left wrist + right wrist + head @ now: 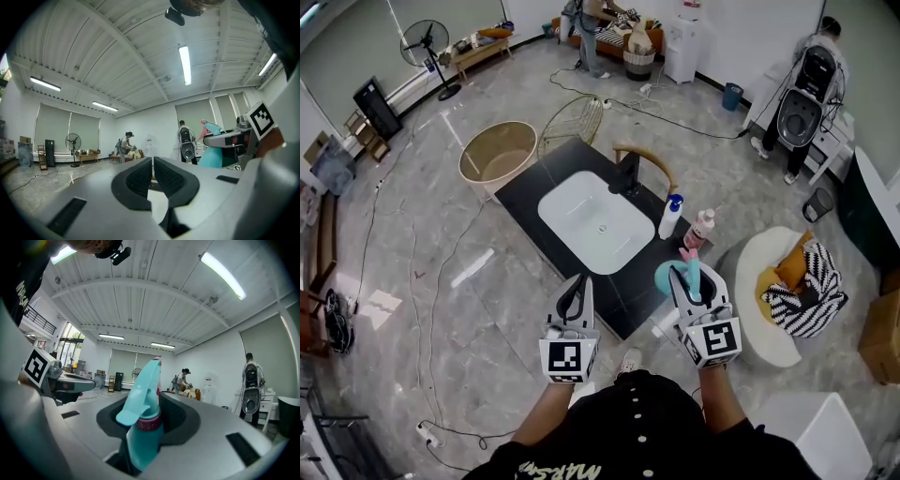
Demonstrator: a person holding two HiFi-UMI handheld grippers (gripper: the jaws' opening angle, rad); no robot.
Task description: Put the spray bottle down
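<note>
Head view: mounted above the person, facing steeply down at close range onto the left gripper (578, 284), the right gripper (686, 274) and the black bench (521, 202). Each gripper view sits just behind its own fingers (137, 178) and faces level across the room. Both gripper views share the far wall (157, 123), the fan (72, 141), and the opposite gripper at one edge.

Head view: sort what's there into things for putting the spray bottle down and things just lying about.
Job: teal spray bottle, right gripper holding it, black countertop as likely landing spot.
Lying about: blue-capped white bottle, pink bottle, tan tub, fan.
</note>
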